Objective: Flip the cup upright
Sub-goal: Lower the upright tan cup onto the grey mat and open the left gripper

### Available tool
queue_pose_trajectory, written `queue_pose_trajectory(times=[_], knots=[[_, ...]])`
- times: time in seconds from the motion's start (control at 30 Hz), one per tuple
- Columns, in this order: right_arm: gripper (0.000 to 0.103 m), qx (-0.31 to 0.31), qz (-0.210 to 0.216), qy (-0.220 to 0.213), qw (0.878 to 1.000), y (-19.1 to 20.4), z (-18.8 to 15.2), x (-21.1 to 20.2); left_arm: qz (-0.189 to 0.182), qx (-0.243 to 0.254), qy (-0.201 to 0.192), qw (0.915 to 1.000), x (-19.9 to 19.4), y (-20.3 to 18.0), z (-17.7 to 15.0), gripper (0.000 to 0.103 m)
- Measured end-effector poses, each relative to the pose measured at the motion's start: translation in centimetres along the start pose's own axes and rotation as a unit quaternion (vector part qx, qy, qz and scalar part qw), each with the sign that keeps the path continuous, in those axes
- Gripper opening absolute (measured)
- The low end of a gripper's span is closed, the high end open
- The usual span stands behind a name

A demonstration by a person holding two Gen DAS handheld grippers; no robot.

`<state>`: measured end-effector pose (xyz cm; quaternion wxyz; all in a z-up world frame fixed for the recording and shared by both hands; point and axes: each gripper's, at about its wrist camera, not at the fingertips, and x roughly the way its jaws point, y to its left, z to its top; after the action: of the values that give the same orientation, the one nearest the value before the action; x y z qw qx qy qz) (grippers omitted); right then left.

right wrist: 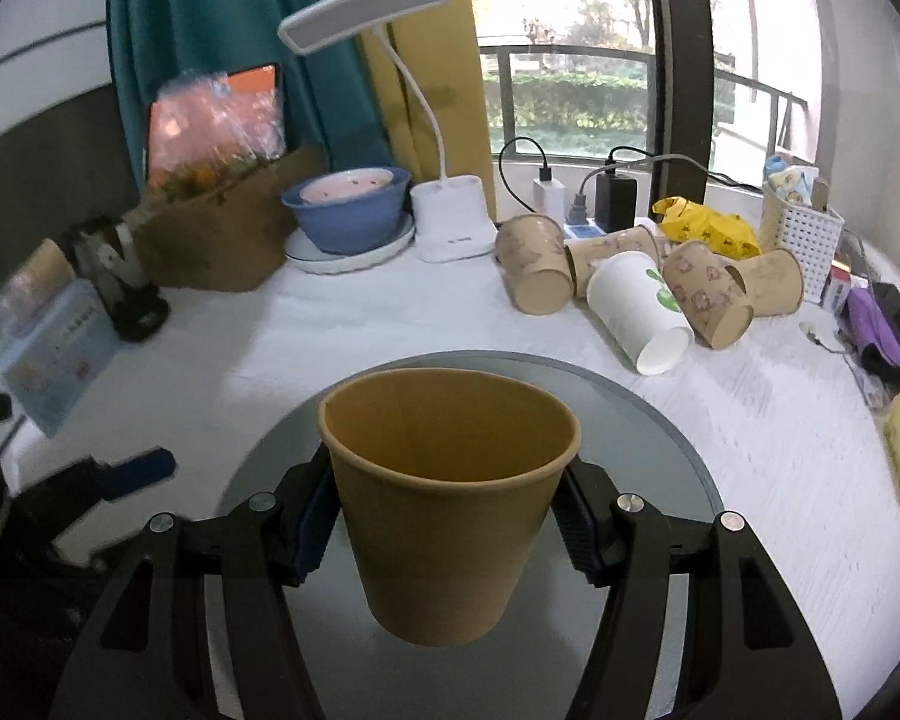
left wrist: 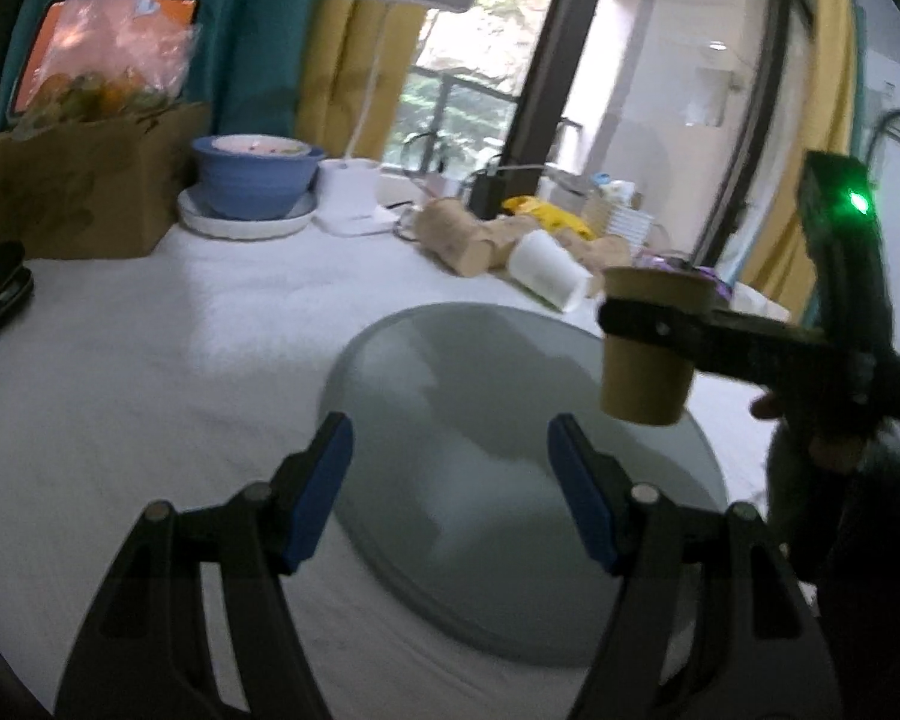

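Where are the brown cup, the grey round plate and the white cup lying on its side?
brown cup [right wrist: 444,516], right wrist view, outer wall
grey round plate [left wrist: 450,480], left wrist view, bare centre
white cup [right wrist: 636,312], right wrist view, side wall
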<state>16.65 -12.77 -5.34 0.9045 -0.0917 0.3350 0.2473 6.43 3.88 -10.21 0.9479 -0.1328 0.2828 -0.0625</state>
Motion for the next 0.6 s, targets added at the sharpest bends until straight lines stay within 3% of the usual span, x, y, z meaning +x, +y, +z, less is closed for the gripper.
queue_pose_trajectory(times=[0.4,0.6], knots=[[0.066,-0.015,-0.014,0.017,1.0,-0.4,0.6,3.8,0.026,-0.035,0.027,0.9987,3.6,2.6,2.5,0.069],[0.066,-0.035,-0.028,0.016,0.999,0.1,0.9,5.2,0.038,-0.062,0.019,0.9972,4.3,3.8,3.0,0.069]])
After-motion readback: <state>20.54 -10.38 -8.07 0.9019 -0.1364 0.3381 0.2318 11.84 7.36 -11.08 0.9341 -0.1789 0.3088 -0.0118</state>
